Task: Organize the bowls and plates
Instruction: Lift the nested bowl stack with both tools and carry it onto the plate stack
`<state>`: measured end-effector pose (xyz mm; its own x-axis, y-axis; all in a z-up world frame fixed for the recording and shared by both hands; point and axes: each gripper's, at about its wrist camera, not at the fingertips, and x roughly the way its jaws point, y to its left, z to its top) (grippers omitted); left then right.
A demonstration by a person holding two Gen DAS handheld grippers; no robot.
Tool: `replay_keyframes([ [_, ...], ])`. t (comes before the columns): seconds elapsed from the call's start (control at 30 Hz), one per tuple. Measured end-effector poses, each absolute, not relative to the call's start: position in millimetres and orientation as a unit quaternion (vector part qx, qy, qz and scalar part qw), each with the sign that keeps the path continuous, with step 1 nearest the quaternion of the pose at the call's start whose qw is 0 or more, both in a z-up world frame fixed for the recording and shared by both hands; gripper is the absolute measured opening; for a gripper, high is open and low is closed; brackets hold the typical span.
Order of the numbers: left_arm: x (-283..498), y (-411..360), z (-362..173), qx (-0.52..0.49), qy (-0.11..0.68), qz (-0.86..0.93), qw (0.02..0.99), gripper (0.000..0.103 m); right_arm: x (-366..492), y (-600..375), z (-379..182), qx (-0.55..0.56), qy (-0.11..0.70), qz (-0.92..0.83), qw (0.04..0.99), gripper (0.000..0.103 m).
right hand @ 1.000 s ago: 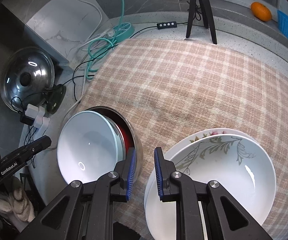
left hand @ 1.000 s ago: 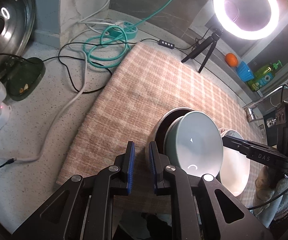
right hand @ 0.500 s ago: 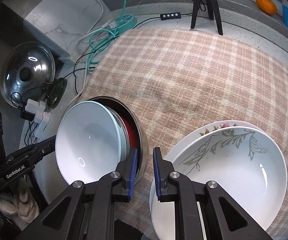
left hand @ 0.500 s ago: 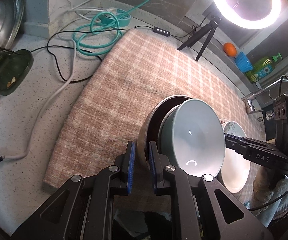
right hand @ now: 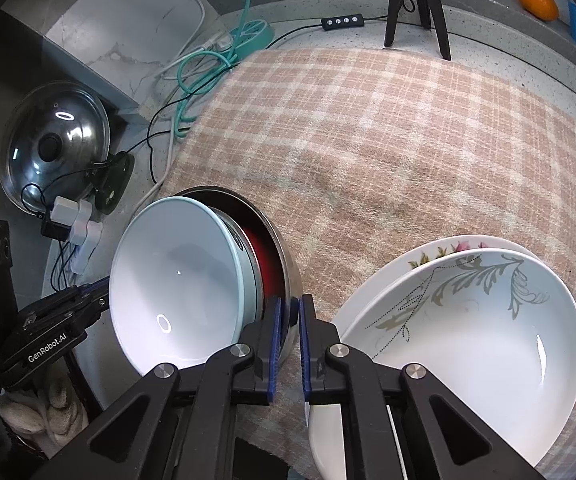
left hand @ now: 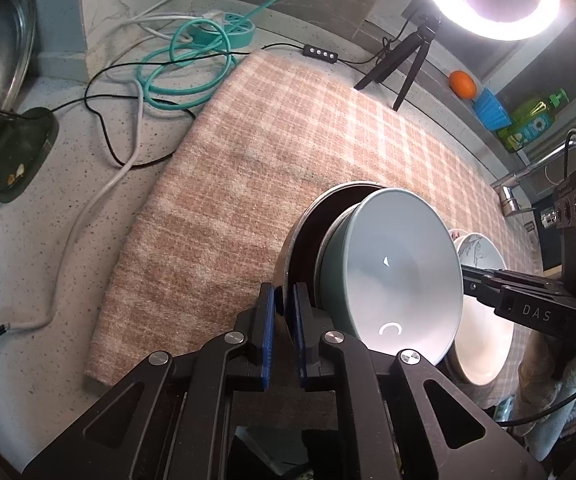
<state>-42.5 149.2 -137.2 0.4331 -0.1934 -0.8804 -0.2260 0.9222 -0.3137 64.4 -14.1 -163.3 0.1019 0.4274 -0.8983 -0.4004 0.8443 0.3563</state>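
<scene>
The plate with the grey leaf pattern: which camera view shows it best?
The right wrist view. There the leaf-patterned plate lies almost fully in sight on the checked cloth, pattern and rim clear. In the left wrist view only a part of it shows, behind the pale blue bowl and the right gripper.

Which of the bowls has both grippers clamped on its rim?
The steel bowl, red inside, holding the tilted pale blue bowl. The left gripper and right gripper pinch opposite sides; the leaf-patterned bowl is untouched.
</scene>
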Motion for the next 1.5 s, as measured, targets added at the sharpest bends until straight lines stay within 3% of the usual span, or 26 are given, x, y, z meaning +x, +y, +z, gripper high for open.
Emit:
replay_keyframes([
  [1.0,-38.2,142.0,-115.2,-0.166,0.515,0.021,0.841,0.008,63.8,-18.0,-150.8,0.019,0.607,0.268,0.748,0.006],
  [1.5,-34.6,124.9,-78.8,-0.145,0.487,0.004,0.861,0.008,56.7,-42.2,-115.3,0.044,0.583,0.265,0.767,0.006],
])
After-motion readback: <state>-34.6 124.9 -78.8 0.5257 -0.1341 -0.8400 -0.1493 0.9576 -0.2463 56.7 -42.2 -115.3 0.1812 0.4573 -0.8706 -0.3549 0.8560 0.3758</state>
